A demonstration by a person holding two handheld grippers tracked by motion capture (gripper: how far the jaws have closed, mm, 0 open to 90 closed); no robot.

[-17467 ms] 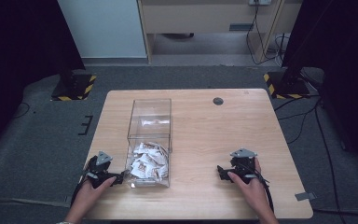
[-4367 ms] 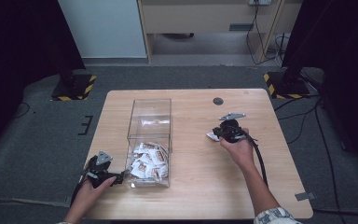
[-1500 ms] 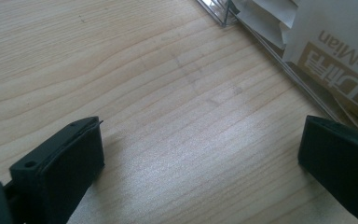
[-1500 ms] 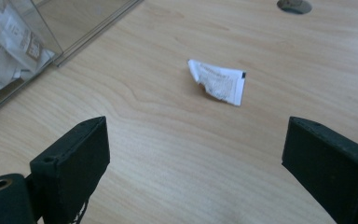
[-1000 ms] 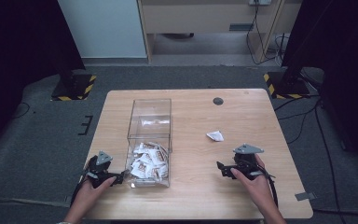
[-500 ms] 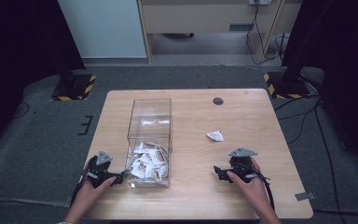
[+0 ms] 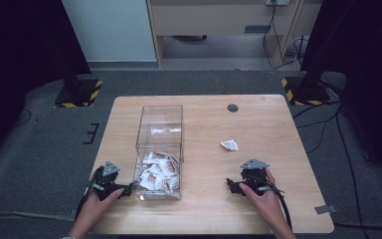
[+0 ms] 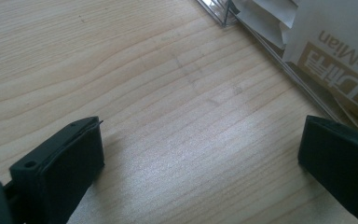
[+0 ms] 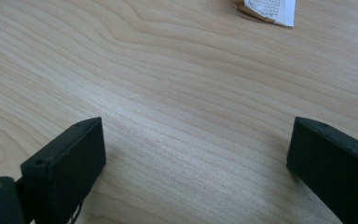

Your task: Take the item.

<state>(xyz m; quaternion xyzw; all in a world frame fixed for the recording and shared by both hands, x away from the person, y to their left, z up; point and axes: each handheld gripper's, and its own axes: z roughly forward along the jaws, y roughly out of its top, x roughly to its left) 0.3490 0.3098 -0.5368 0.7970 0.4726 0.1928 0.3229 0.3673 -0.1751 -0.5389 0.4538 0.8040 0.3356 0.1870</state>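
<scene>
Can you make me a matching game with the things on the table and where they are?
Things:
1. clear box
2. lone packet
3. left gripper
4. right gripper

Places:
A. near the table's right front, jaws open
B. alone on bare wood, right of the box
C. beside the box's near left corner, jaws open
D. left of the table's middle, packets inside

Pairs: 1-D, 2-B, 3-C, 4-A

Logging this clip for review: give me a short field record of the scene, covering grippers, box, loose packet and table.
left gripper: open, holds nothing, low over the table beside the box's near end
right gripper: open, holds nothing, low over bare wood
clear box: upright, packets heaped at its near end
packets: white with brown print, inside the box
loose packet: lies alone on the table, apart from the box and both grippers
table: light wood
</scene>
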